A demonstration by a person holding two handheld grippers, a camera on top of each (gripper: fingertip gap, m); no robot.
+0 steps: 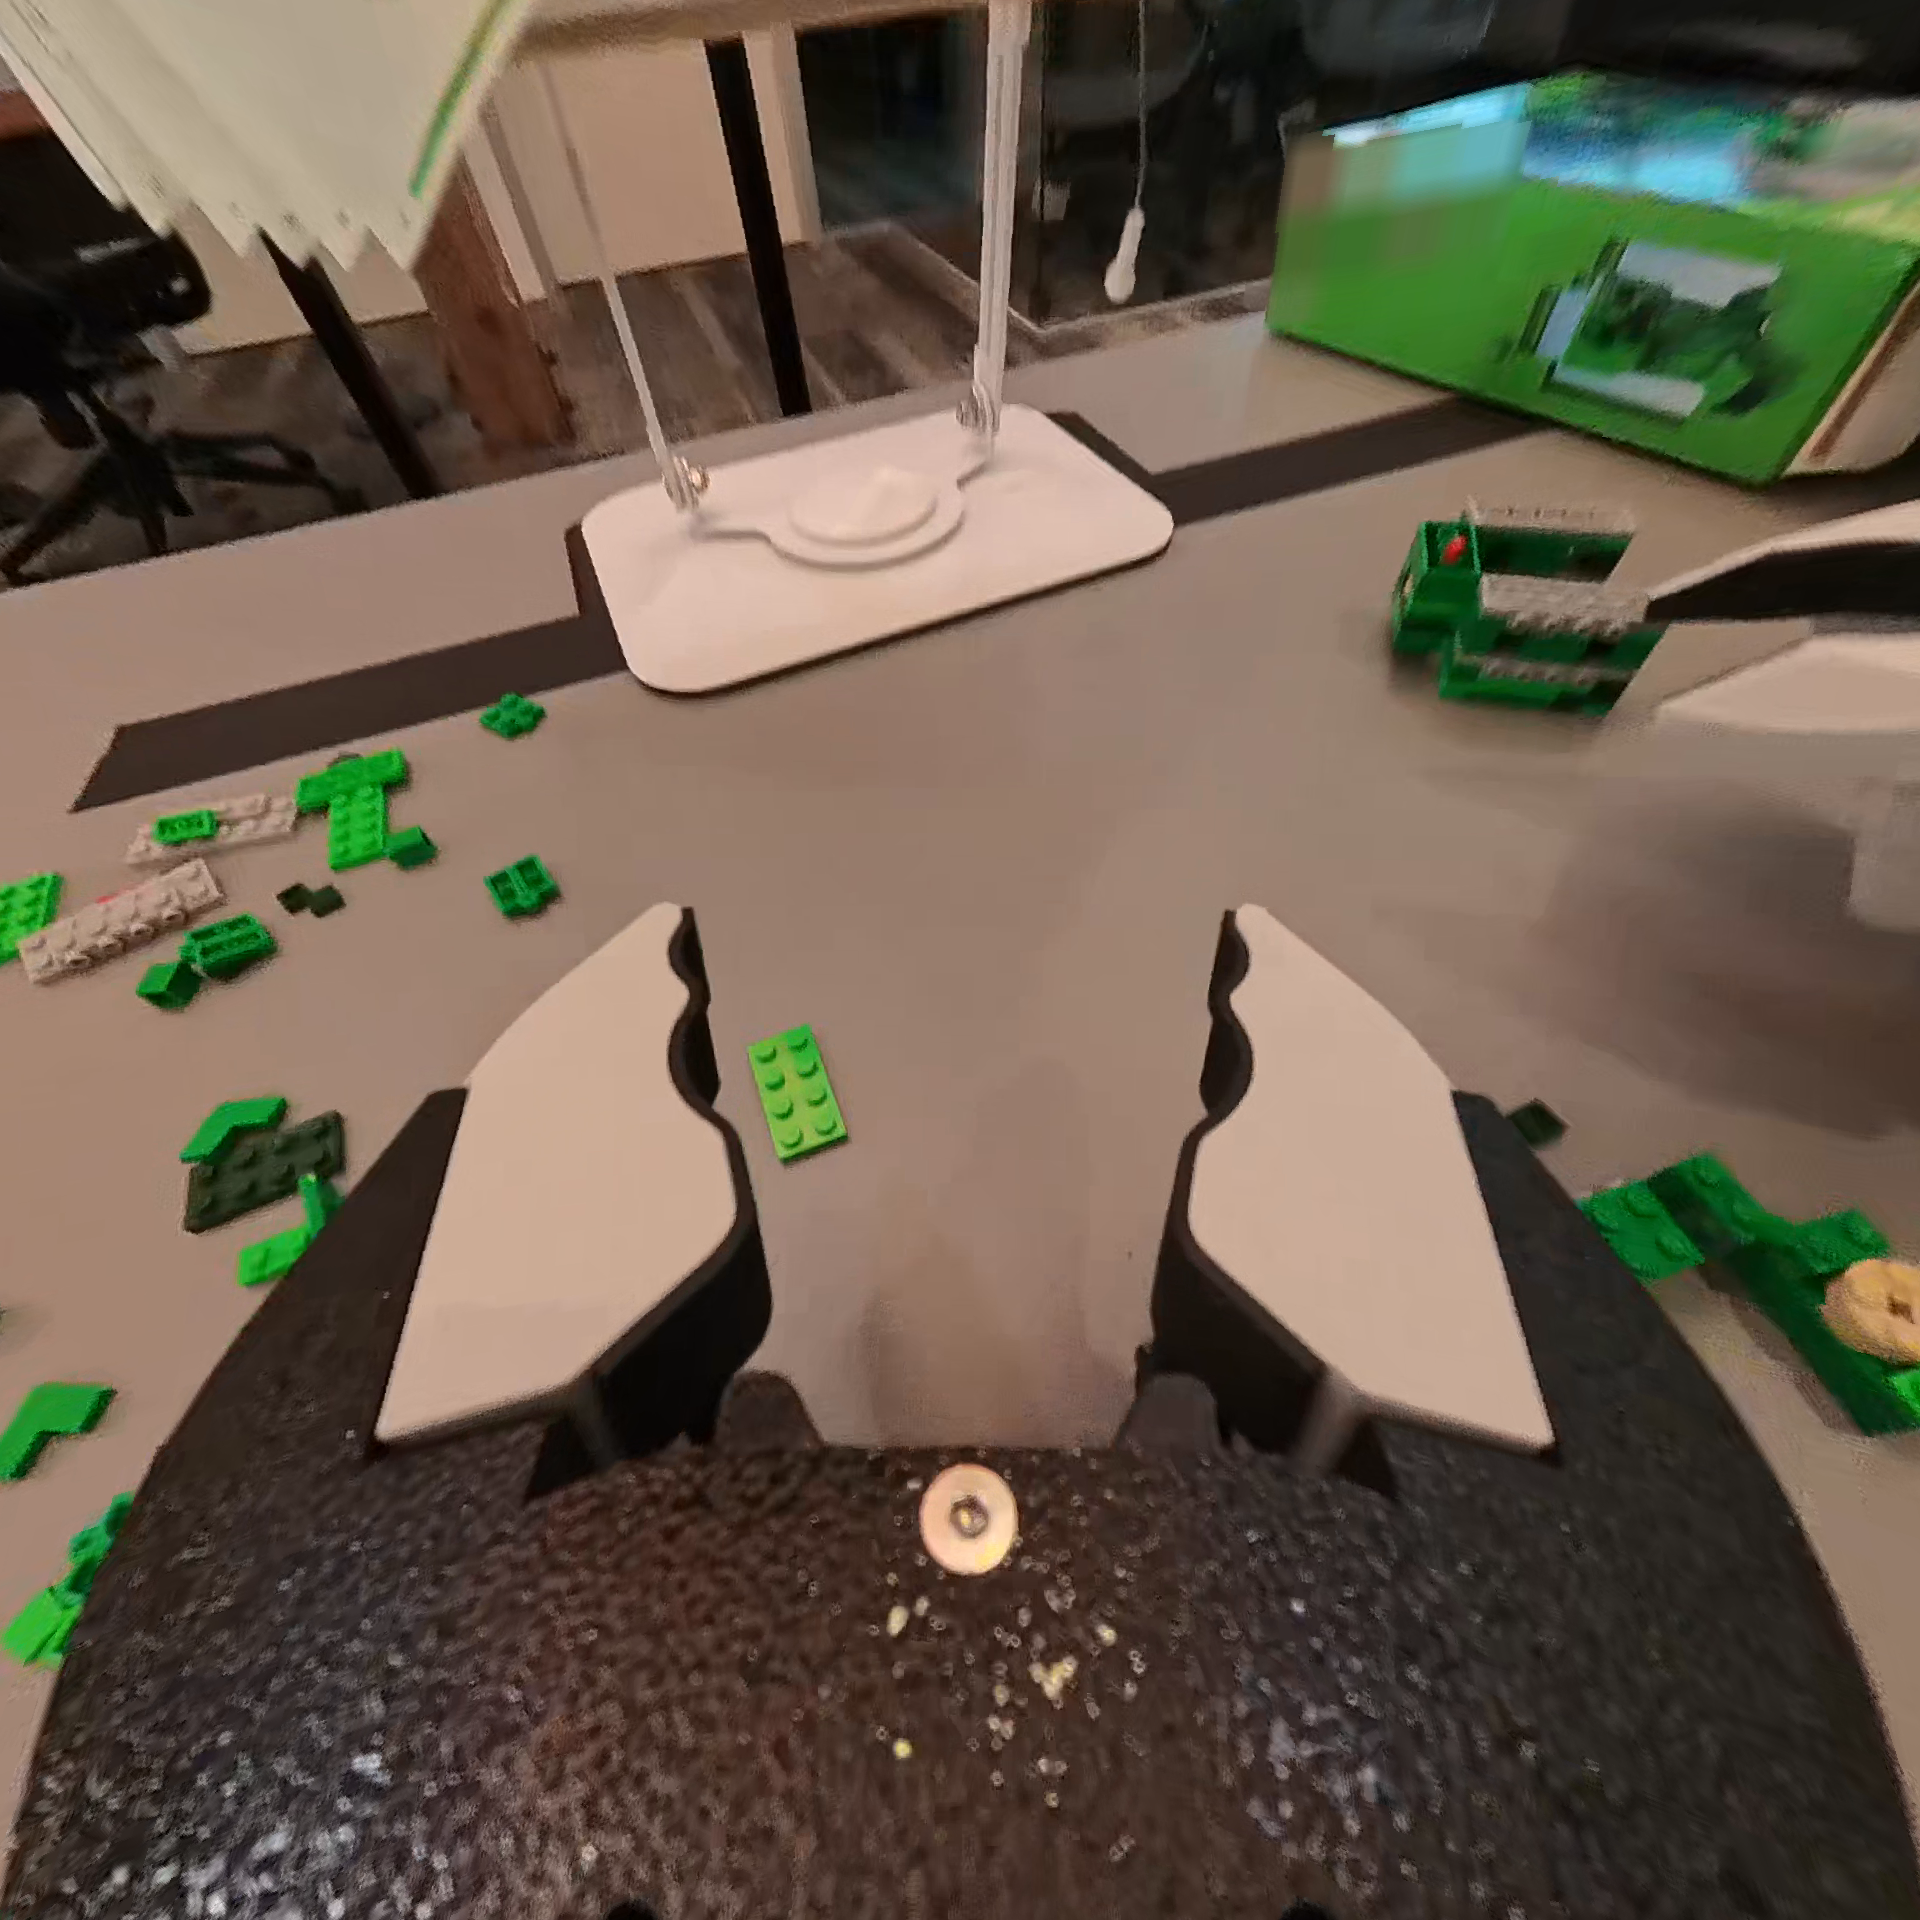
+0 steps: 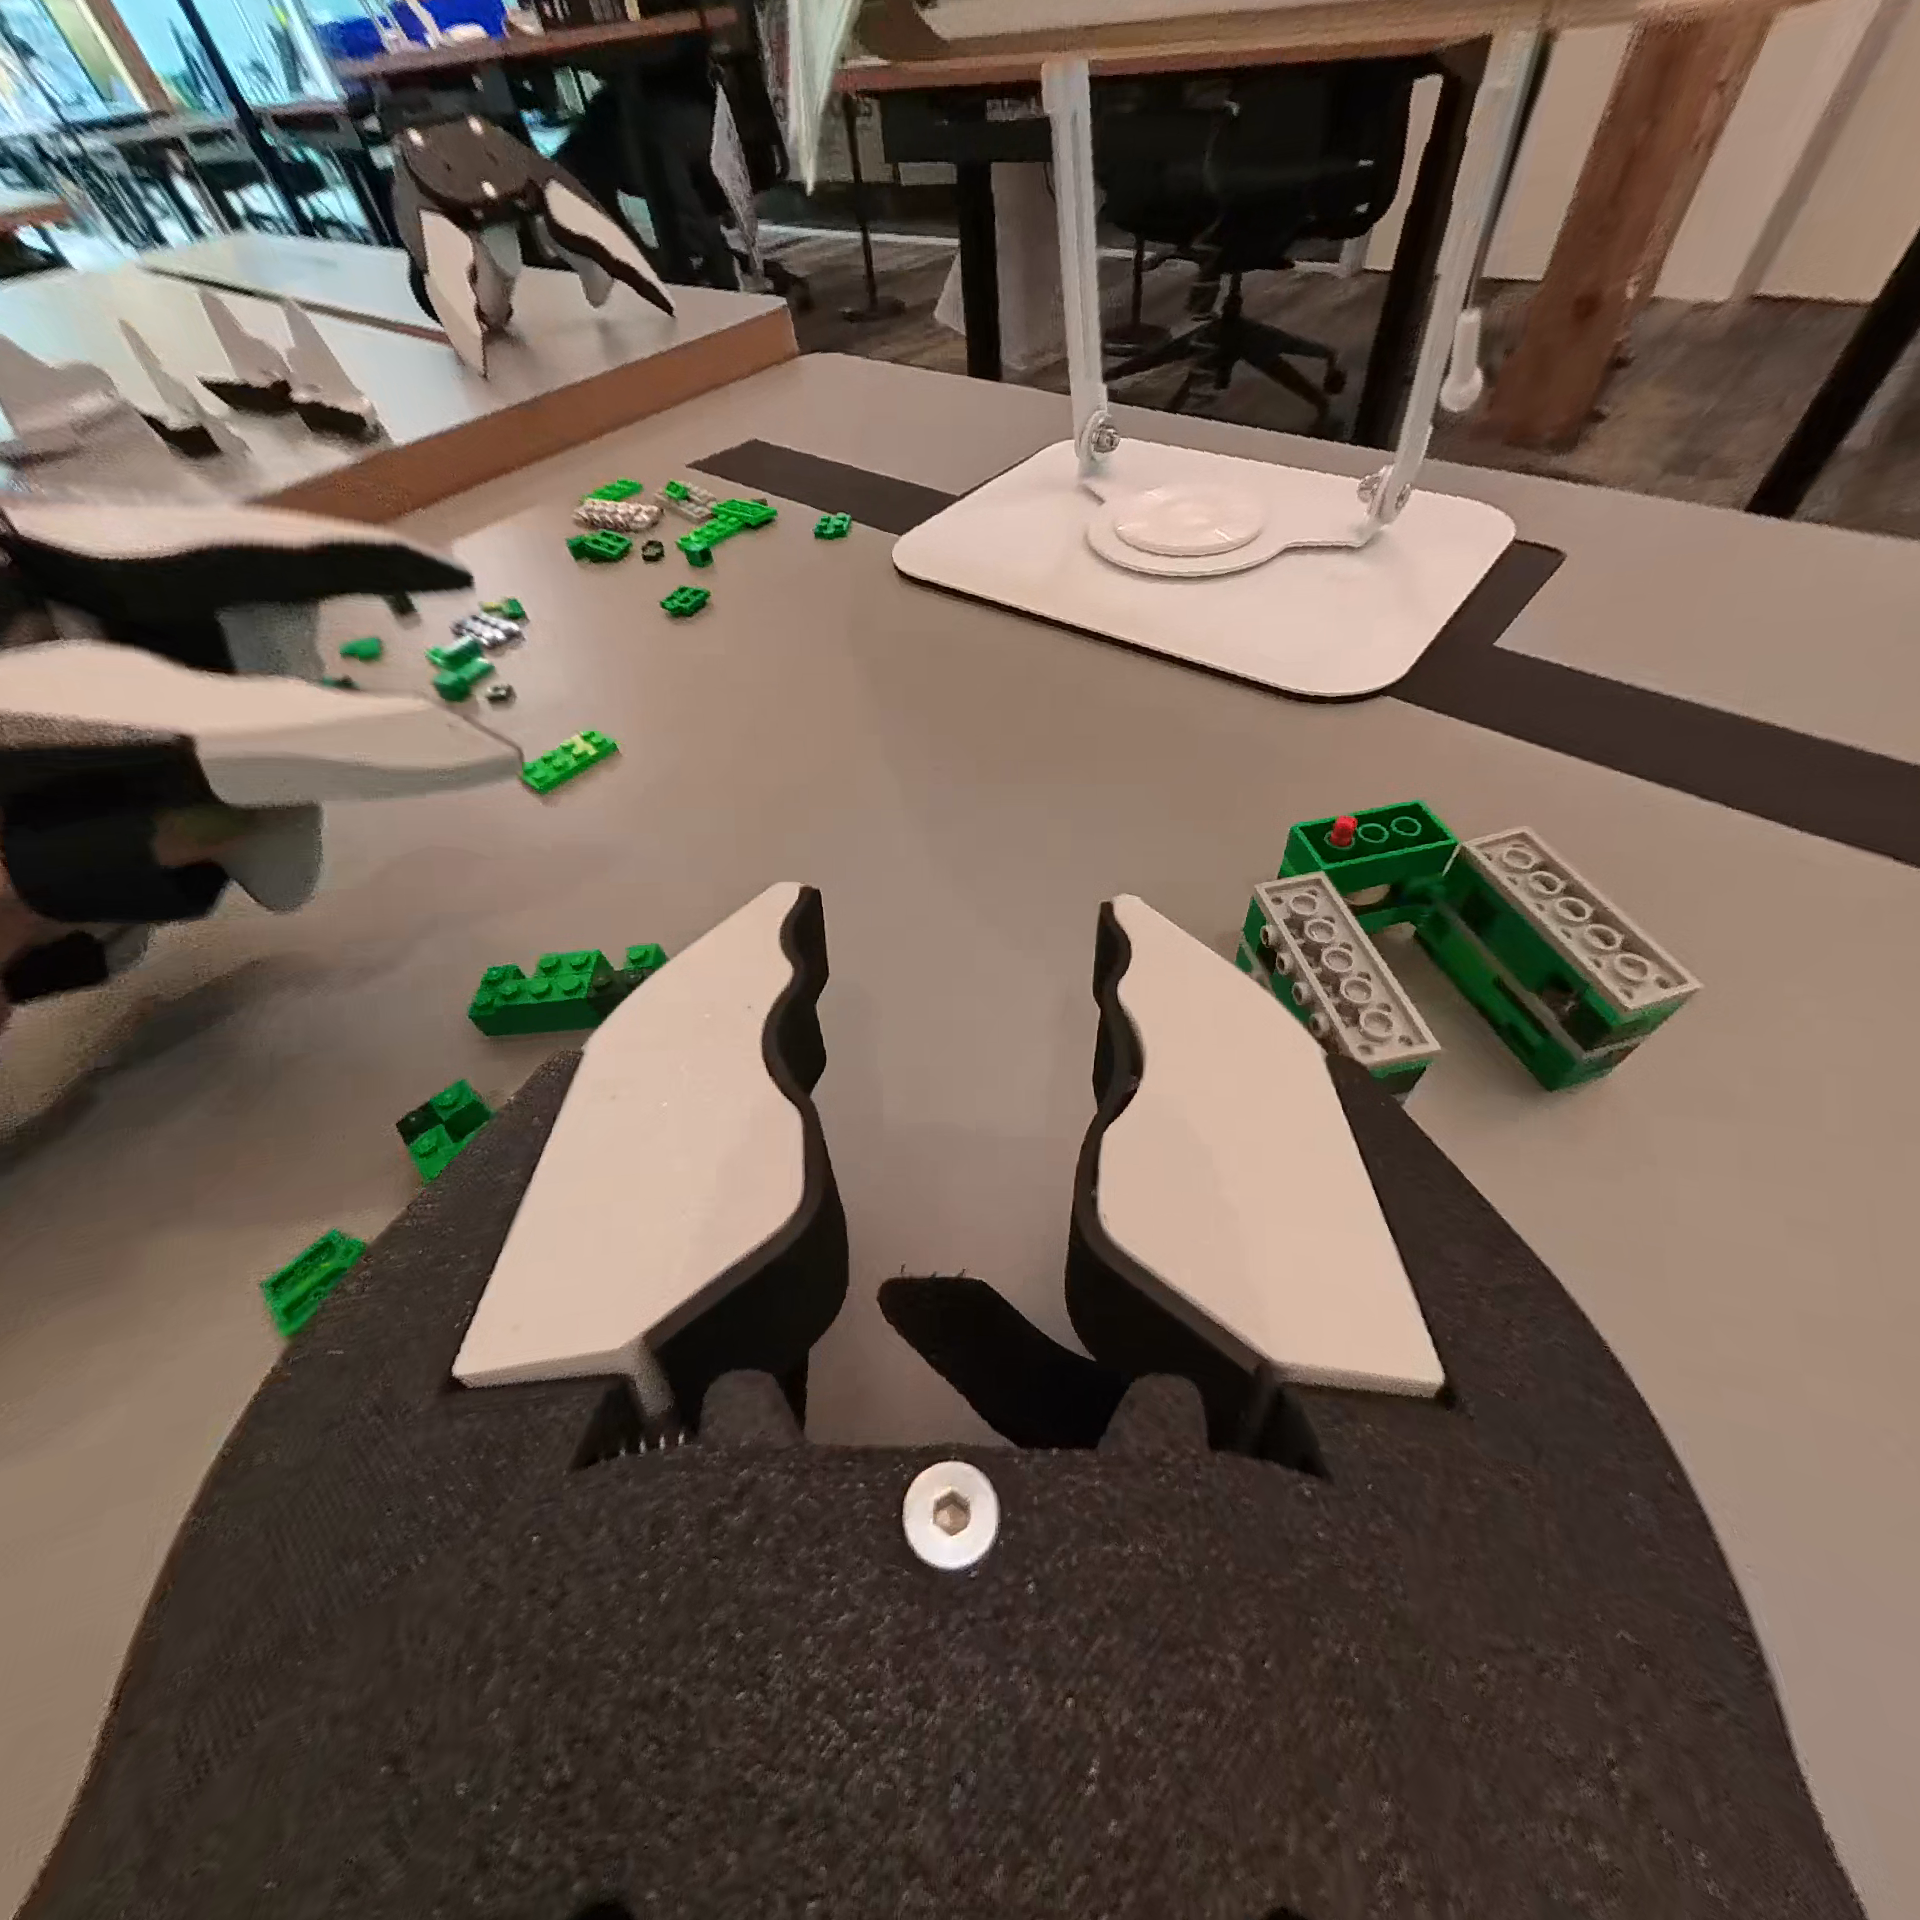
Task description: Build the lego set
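Observation:
My left gripper (image 1: pixel 961 925) is open and empty, low over the grey table (image 1: pixel 1039 790). A bright green flat plate (image 1: pixel 797 1091) lies on the table between its fingers, close to the left one. A partly built green and grey model (image 2: pixel 1455 956) stands on the table just right of my right gripper (image 2: pixel 958 904), which is open and empty. In the left wrist view the model (image 1: pixel 1517 613) sits far right, with the right gripper's finger (image 1: pixel 1787 597) close beside it. In the right wrist view the left gripper (image 2: pixel 488 670) is at the left, near the green plate (image 2: pixel 568 761).
Loose green and grey pieces (image 1: pixel 208 904) lie scattered at the left. A green assembly with a tan round part (image 1: pixel 1766 1278) lies near right. A white stand base (image 1: pixel 878 540) sits at the table's far edge, a green box (image 1: pixel 1590 270) at the back right. Green bricks (image 2: pixel 561 987) lie beside my right gripper.

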